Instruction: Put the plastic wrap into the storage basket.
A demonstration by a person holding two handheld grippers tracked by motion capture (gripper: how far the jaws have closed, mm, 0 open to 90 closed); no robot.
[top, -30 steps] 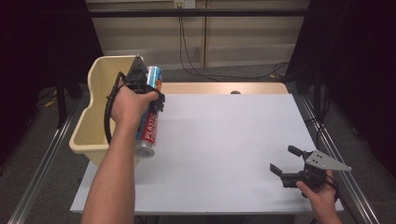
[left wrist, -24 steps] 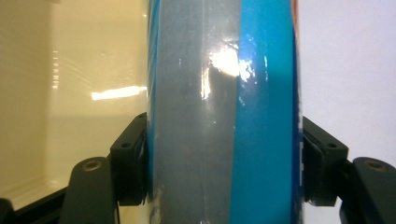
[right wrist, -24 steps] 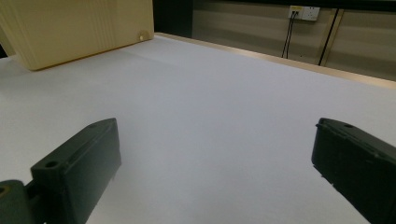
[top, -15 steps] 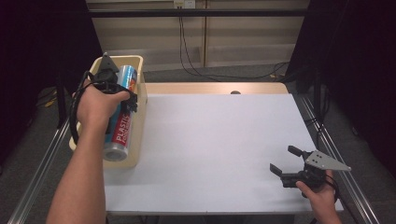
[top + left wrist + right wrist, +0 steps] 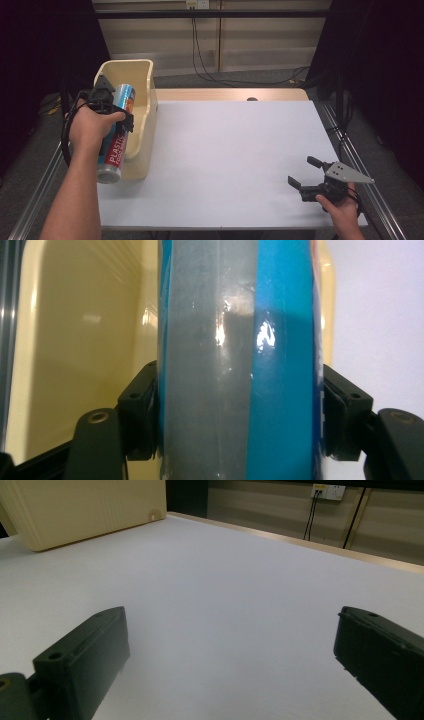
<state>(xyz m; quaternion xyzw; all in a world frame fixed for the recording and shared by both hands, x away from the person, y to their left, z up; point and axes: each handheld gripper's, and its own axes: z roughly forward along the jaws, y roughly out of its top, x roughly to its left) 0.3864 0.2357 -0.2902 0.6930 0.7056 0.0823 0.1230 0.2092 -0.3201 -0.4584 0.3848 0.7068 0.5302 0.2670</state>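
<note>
The left gripper (image 5: pixel 111 116) was clamped on the can (image 5: pixel 117 131), held over the bin (image 5: pixel 131 70) for dropping in; the right gripper (image 5: pixel 306 173) rested idle with its jaws apart on the desk (image 5: pixel 230 150).

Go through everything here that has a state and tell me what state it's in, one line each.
Left gripper: shut on the can, held over the bin.
Can: gripped at mid-body, tilted, off the table.
Bin: upright, open-topped, at the table's left edge.
Right gripper: open, nothing between its jaws.
Table: covered in white.
</note>
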